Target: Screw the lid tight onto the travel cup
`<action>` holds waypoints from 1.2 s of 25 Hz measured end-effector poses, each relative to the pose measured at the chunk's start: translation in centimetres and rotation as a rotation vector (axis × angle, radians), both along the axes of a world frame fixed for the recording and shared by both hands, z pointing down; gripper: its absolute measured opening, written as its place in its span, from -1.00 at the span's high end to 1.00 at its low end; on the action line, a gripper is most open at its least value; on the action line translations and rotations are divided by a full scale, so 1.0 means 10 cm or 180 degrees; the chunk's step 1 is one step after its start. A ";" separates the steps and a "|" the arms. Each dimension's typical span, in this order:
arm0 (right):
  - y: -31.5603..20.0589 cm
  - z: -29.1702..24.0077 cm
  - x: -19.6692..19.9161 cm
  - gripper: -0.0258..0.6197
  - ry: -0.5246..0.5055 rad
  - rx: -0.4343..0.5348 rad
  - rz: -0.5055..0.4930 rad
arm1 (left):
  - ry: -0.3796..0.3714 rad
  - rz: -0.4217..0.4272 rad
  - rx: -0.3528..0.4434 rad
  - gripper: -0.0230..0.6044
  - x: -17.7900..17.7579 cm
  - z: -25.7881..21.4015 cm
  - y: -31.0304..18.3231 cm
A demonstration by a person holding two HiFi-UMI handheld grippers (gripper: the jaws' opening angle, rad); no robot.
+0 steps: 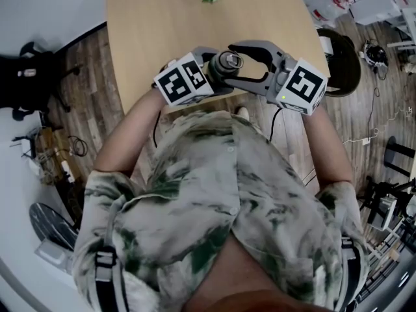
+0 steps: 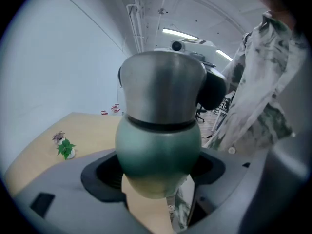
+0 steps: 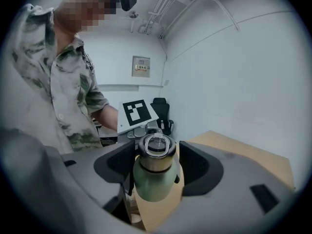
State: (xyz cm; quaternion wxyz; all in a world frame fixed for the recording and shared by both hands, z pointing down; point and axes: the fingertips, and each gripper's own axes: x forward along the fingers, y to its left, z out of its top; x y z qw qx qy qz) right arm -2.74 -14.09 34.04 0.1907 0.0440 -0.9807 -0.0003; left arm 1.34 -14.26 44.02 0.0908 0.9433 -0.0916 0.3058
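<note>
The left gripper (image 2: 157, 178) was clamped shut on the rounded green lower body of the green-and-steel travel cup (image 2: 158, 145), carrying it in the air above the middle of the near edge of the light wooden desk (image 1: 162, 31). The cup's long axis stood close to upright, lid end up and leaning a little towards the right gripper. Its brushed-steel lid (image 3: 156, 149), with a ring handle on top, sat on the cup's neck. The right gripper (image 3: 157, 162) had its jaws spread about as wide as they go, one on each side of the lid, with desk showing through the gap on one side; the pads were not pressing on it.
</note>
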 end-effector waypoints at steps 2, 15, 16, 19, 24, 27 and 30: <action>0.02 -0.03 0.01 -0.01 0.0002 -0.0026 -0.0153 | 0.0007 0.0125 0.0005 -0.29 0.01 -0.01 0.05; 0.05 -0.06 -0.02 0.12 -0.0008 0.0006 -0.0153 | -0.0018 0.0152 0.0037 -0.29 0.02 0.02 0.07; 0.04 -0.05 -0.02 0.12 -0.0010 0.0013 -0.0092 | -0.0021 0.0099 0.0038 -0.29 0.02 0.02 0.05; -0.02 -0.03 -0.03 0.12 -0.0025 0.0018 0.0174 | -0.0031 -0.0090 0.0056 -0.29 0.01 0.04 -0.02; -0.08 0.00 -0.03 0.12 -0.0028 0.0044 0.0634 | -0.0078 -0.0391 0.0090 -0.29 0.00 0.08 -0.09; -0.09 0.01 -0.04 0.12 -0.0040 0.0067 0.0741 | -0.0069 -0.0413 0.0062 -0.29 0.00 0.10 -0.09; -0.08 0.00 -0.04 0.09 -0.0115 0.0051 0.0625 | -0.0030 -0.0307 0.0049 -0.29 0.00 0.08 -0.07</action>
